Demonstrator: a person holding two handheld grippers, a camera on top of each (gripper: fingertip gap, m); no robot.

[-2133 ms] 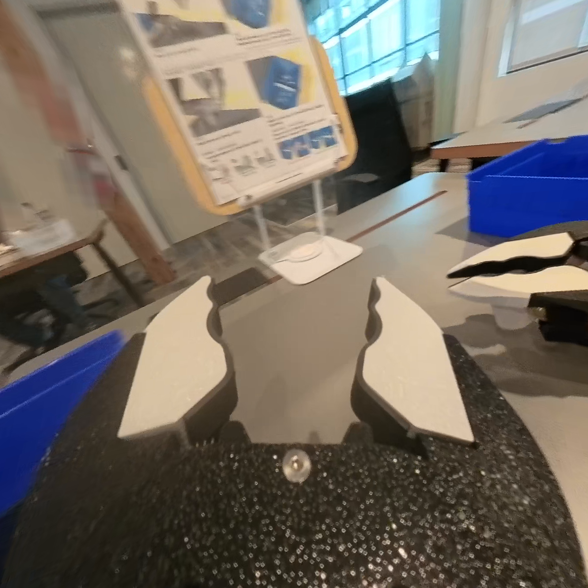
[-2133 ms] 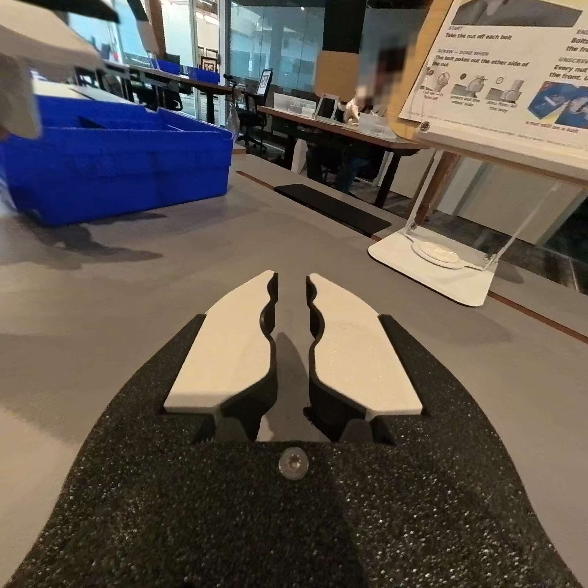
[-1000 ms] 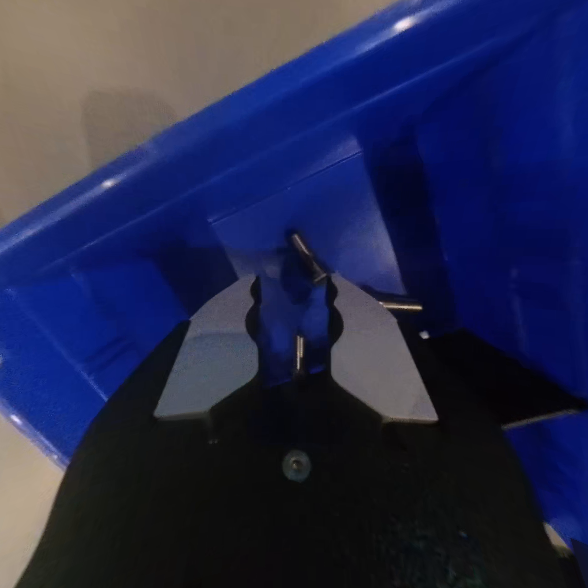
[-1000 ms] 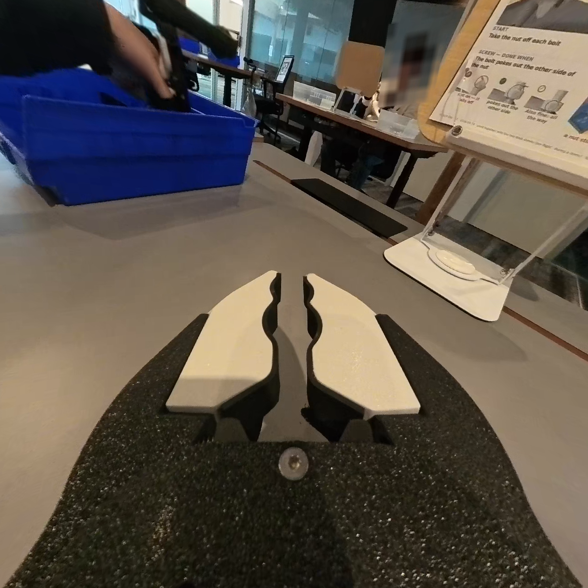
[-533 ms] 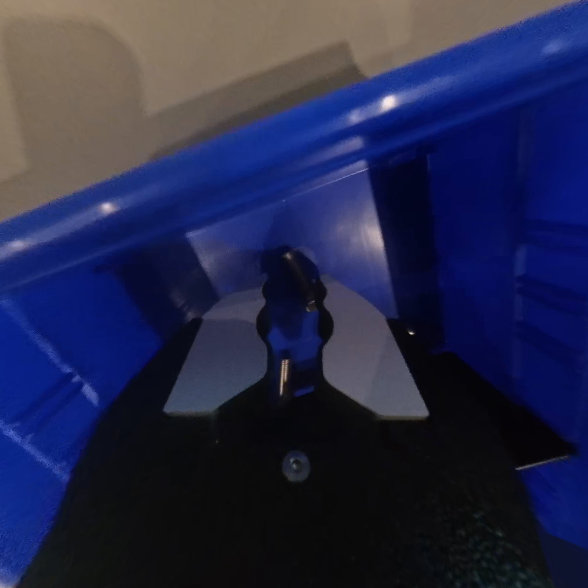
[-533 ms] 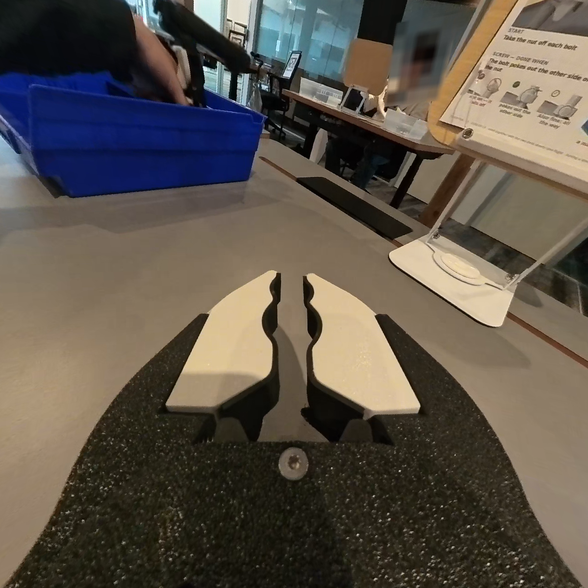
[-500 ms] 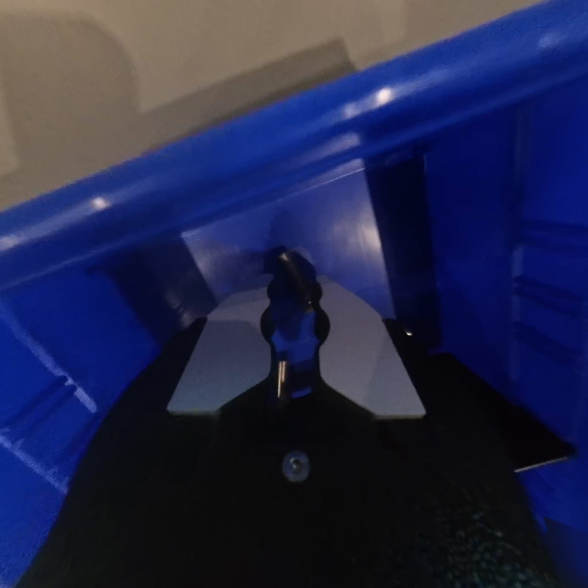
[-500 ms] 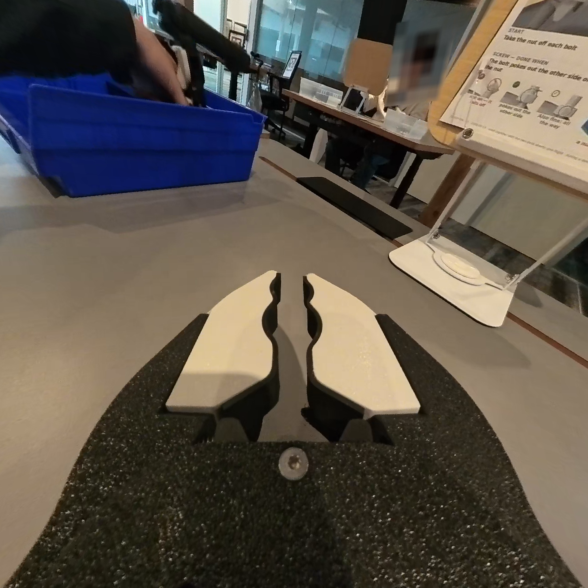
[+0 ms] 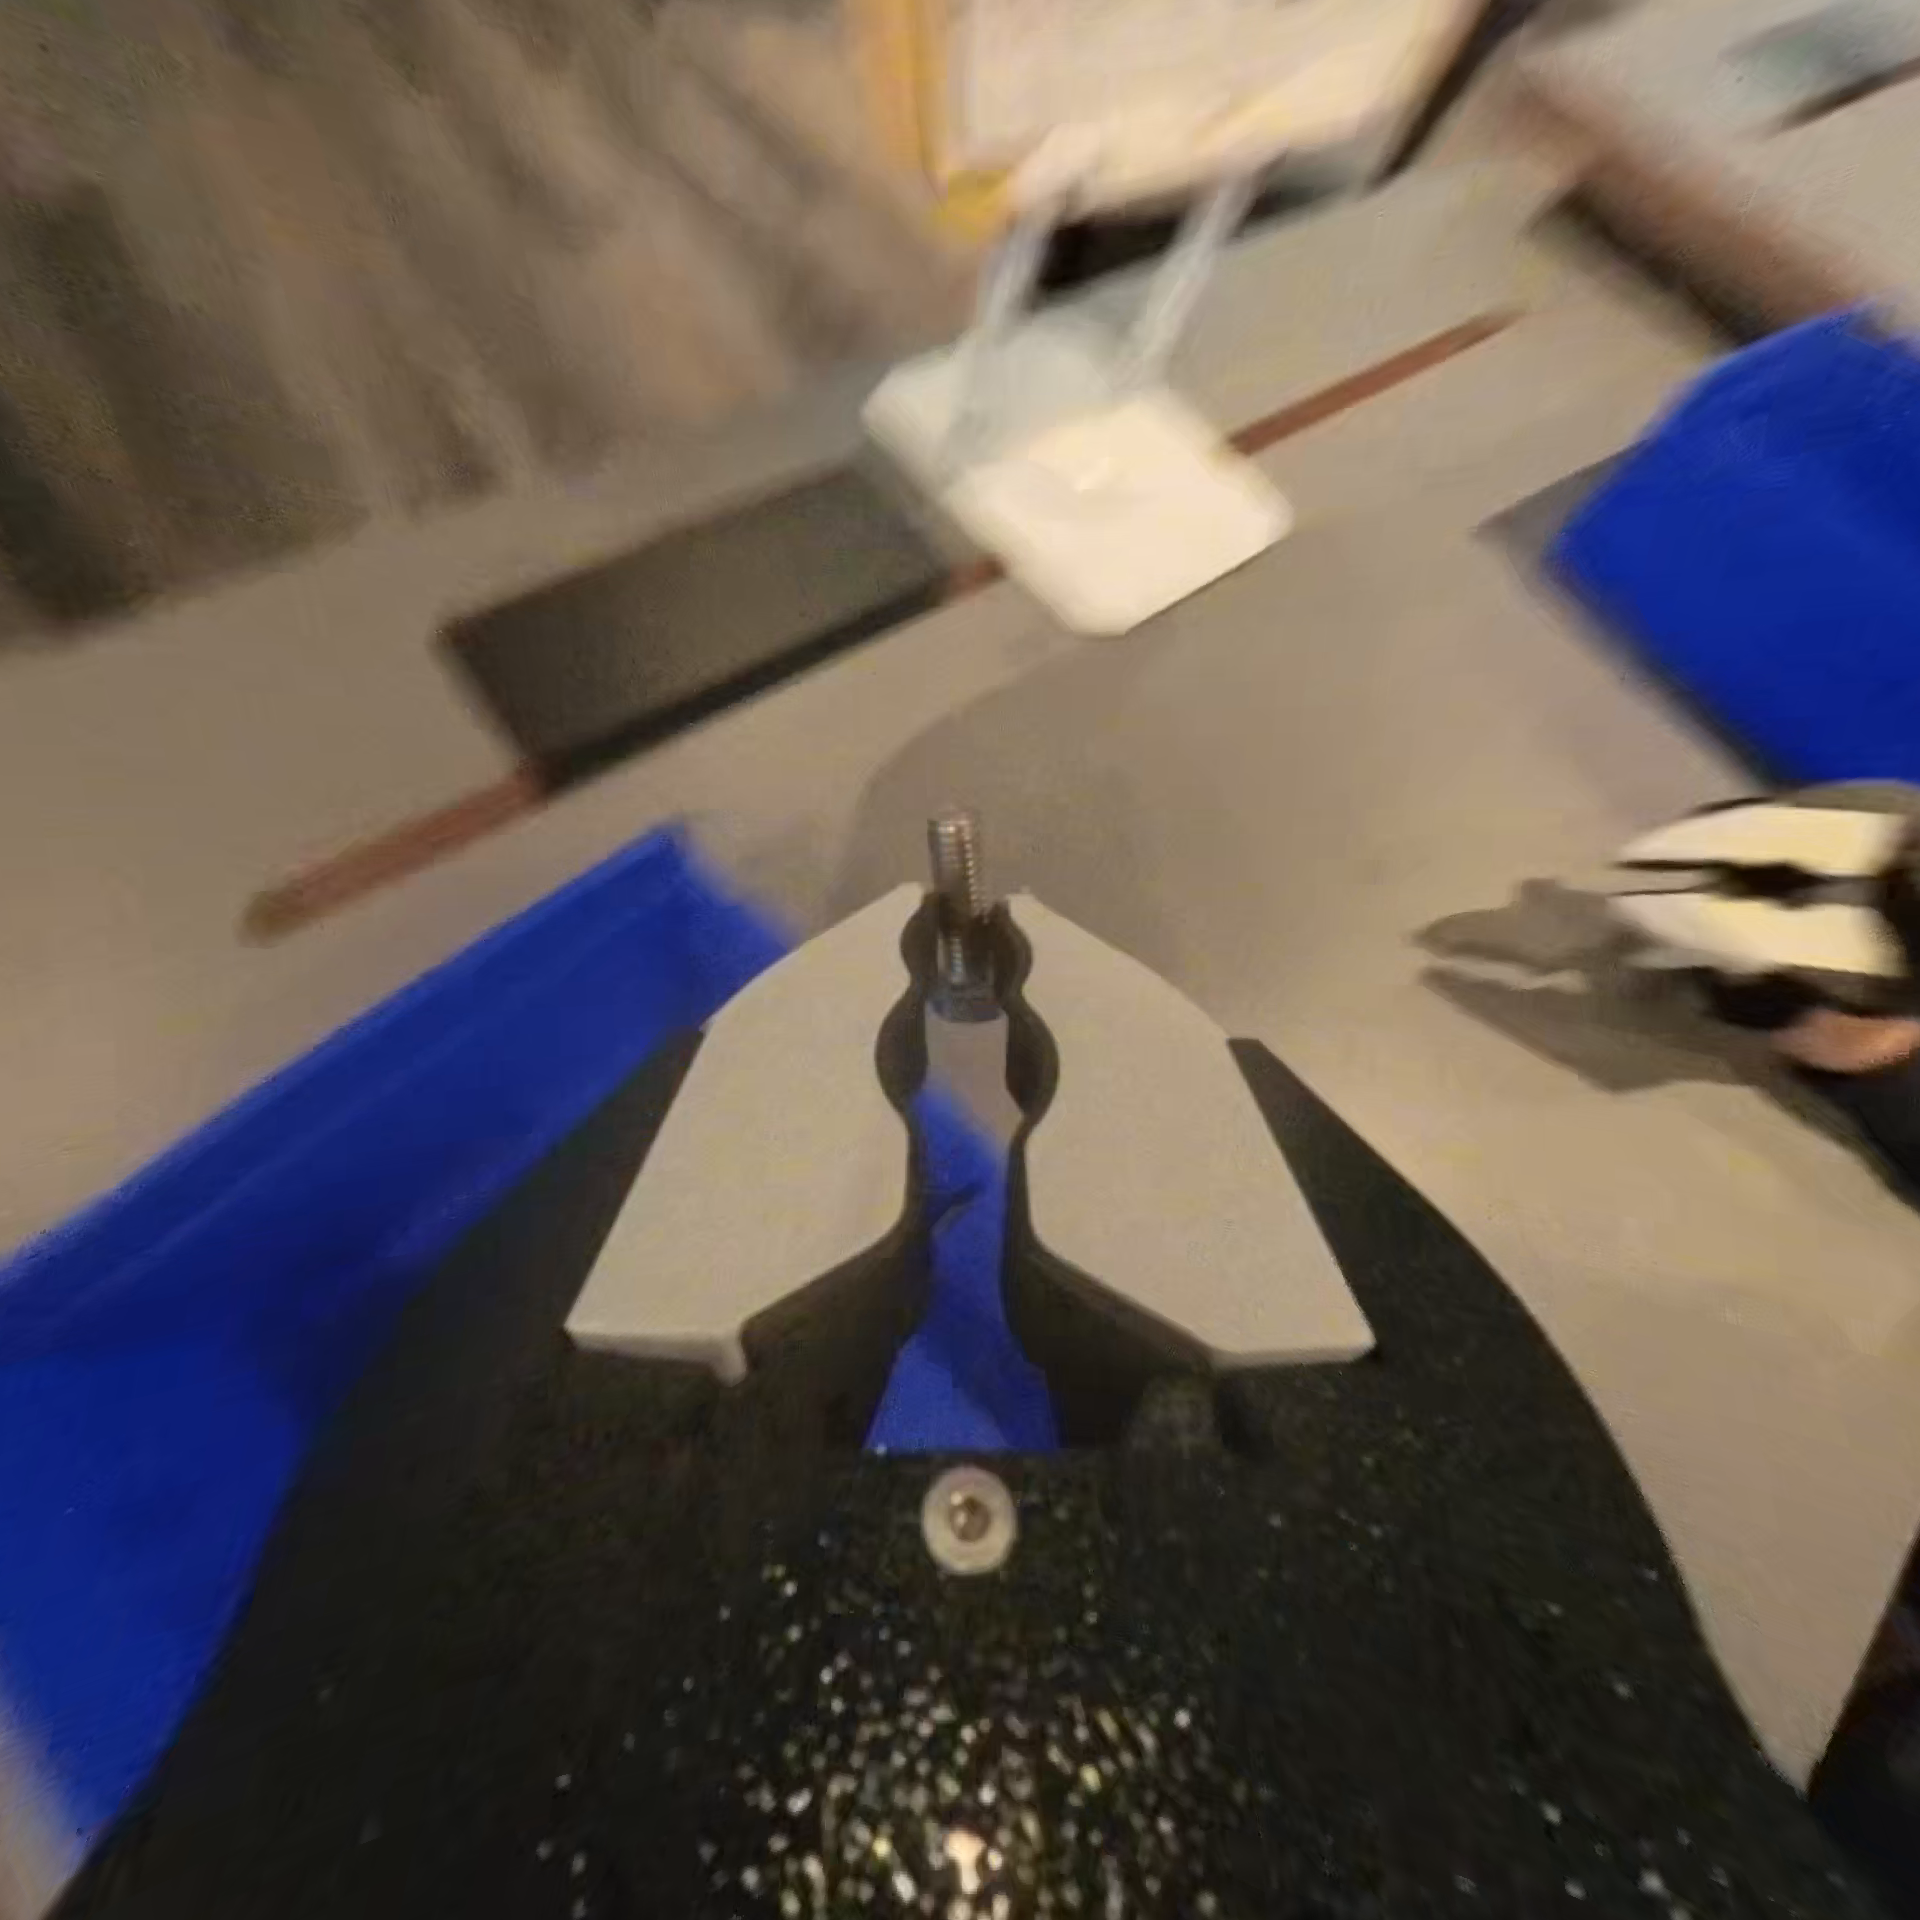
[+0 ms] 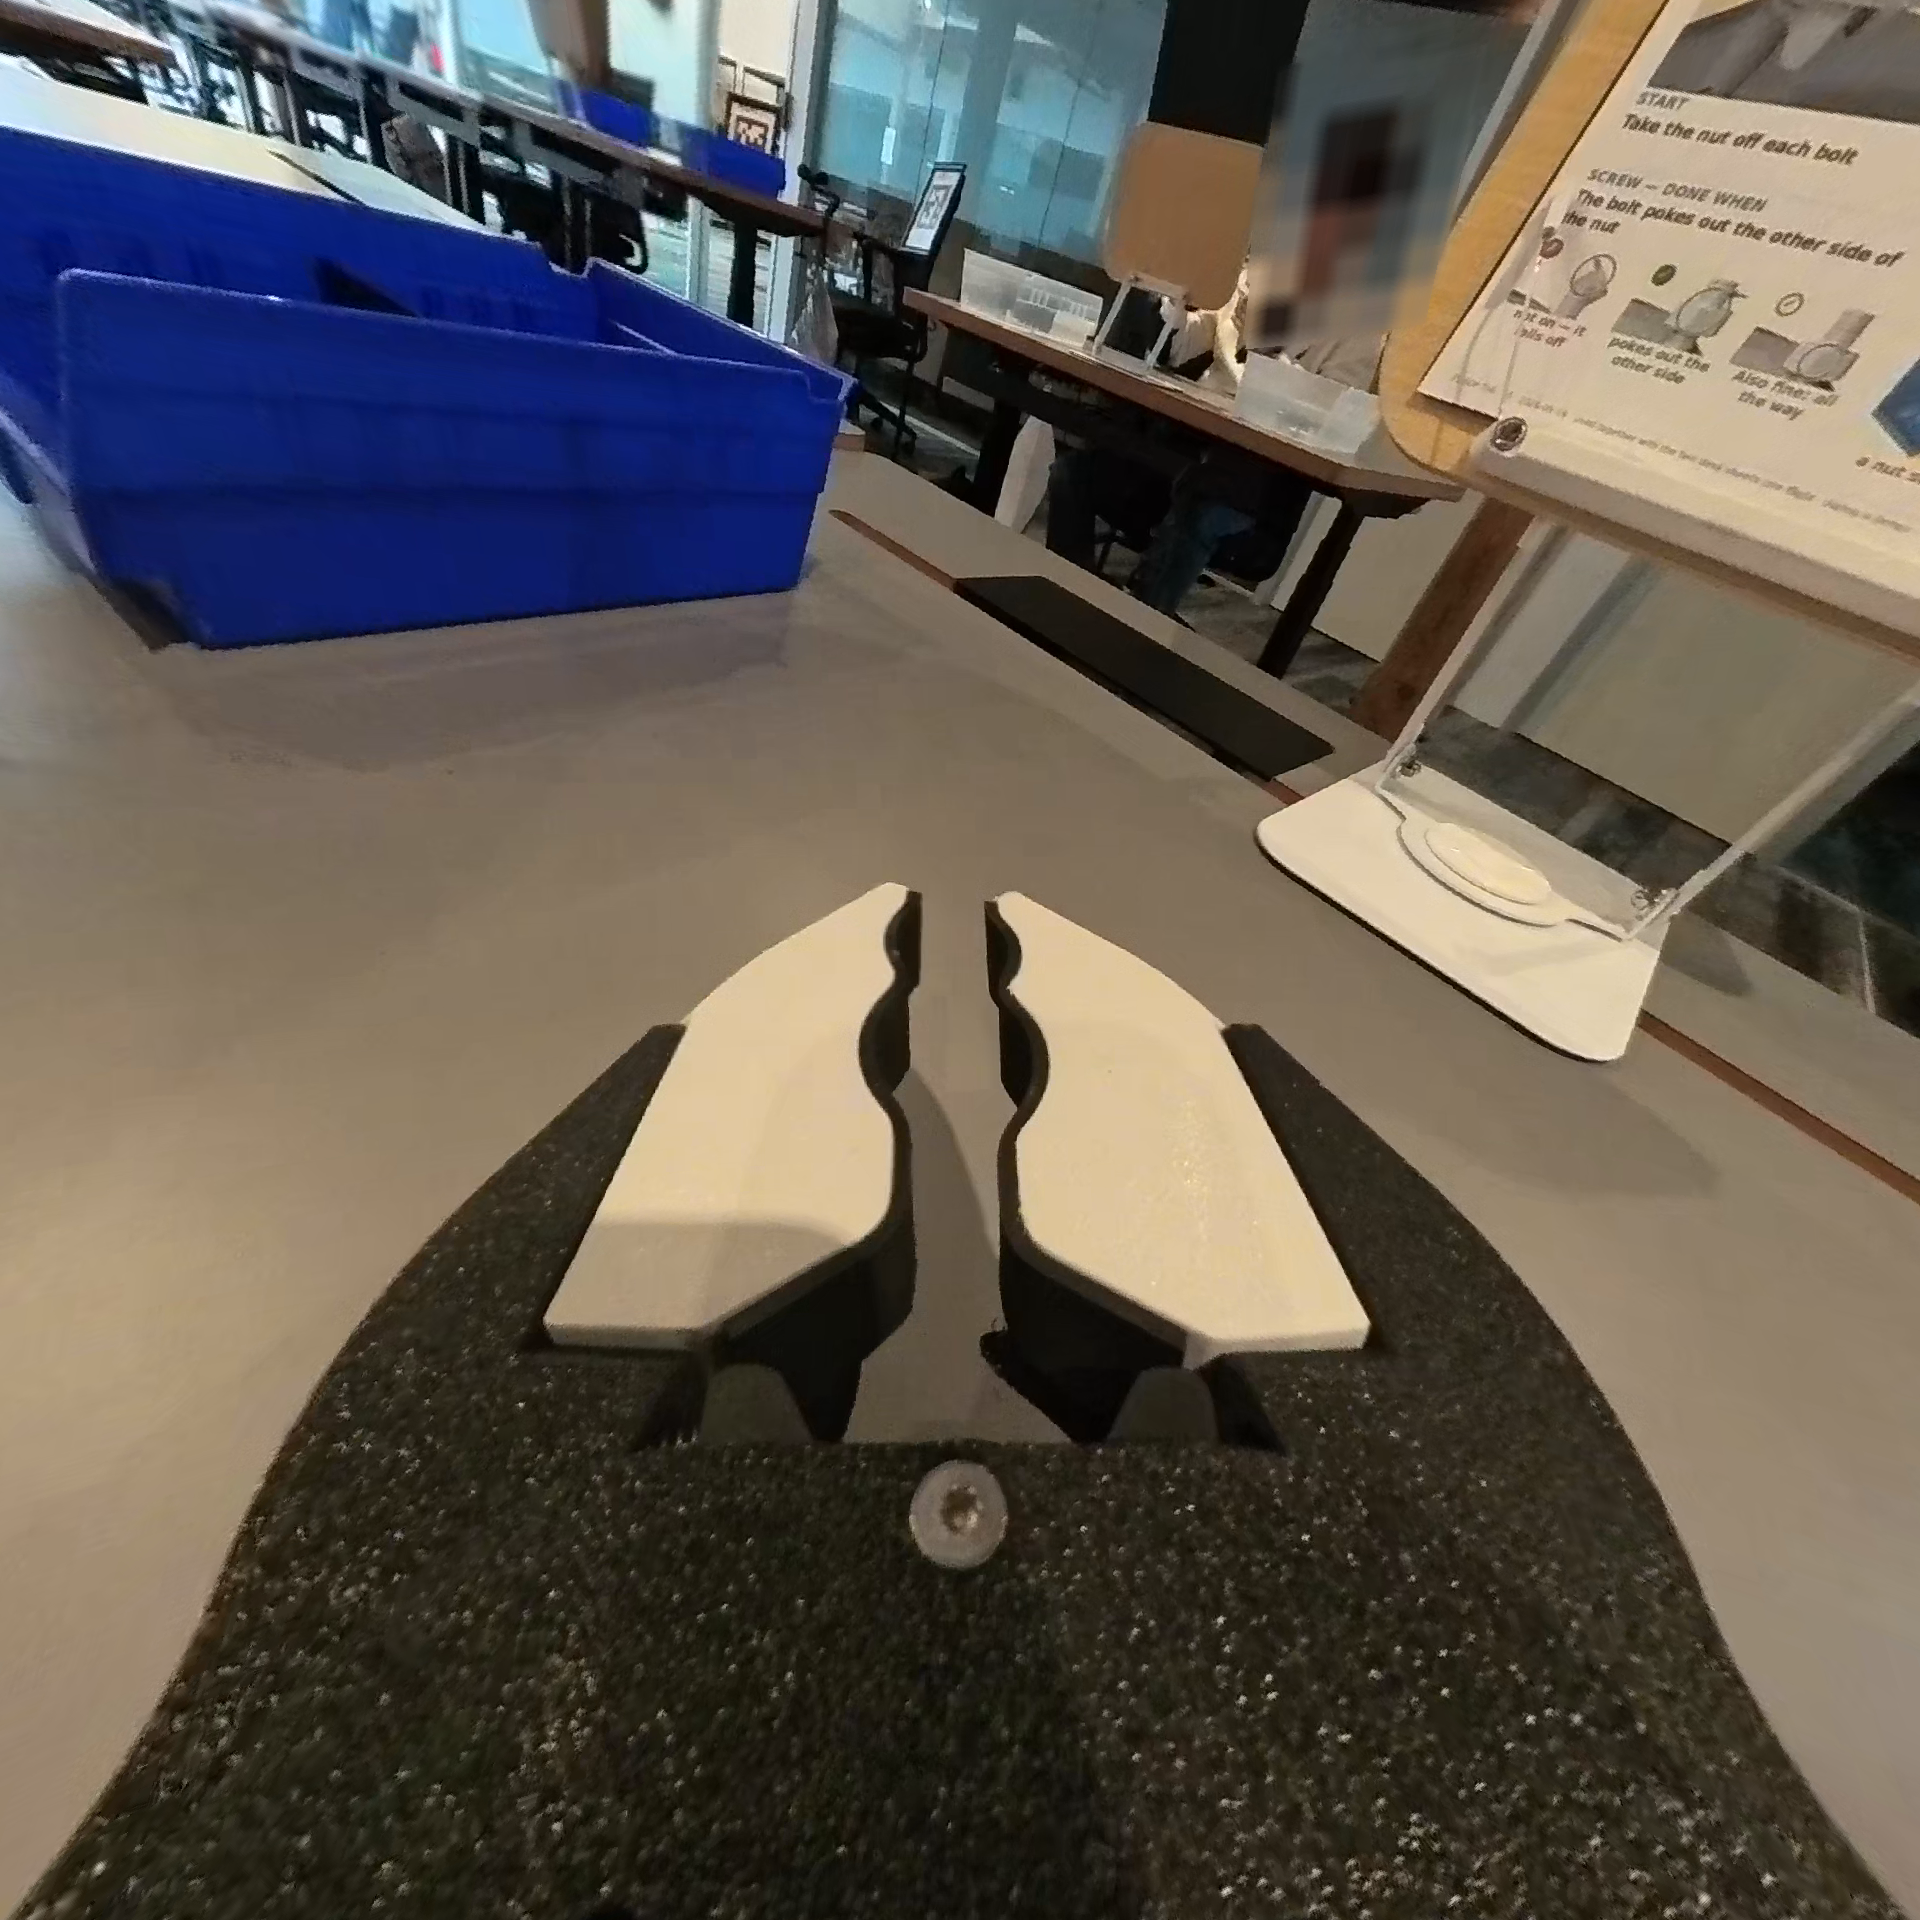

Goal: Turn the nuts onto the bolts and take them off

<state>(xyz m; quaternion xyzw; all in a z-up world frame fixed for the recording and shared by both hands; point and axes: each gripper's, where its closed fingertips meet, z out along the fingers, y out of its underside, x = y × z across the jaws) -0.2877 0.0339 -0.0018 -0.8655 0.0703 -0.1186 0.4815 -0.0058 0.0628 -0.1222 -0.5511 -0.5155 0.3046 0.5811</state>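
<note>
Left tongs: the grey-fingered left tongs are clamped on a short threaded steel bolt, gripped near the tips with its threaded end poking out past them.
Bolt: held clear above the grey matte counter, just beyond the edge of the blue plastic bin; whether a nut sits on it cannot be told through the blur.
Right tongs: the white-fingered right tongs stand slightly apart with nothing between them, low over the counter, well apart from the bin and to its right.
Second sighting: from the left wrist view the right tongs appear blurred, right of the bin.
Bin: long, with dividers inside, resting on the counter.
Sign stand: a white-based clear acrylic stand carrying a printed instruction sheet sits on the counter, far right of the bin.
Black strip: a flat black rectangular panel lies set into the counter between bin and stand.
Background: other tables, with a person seated beyond the bin.
</note>
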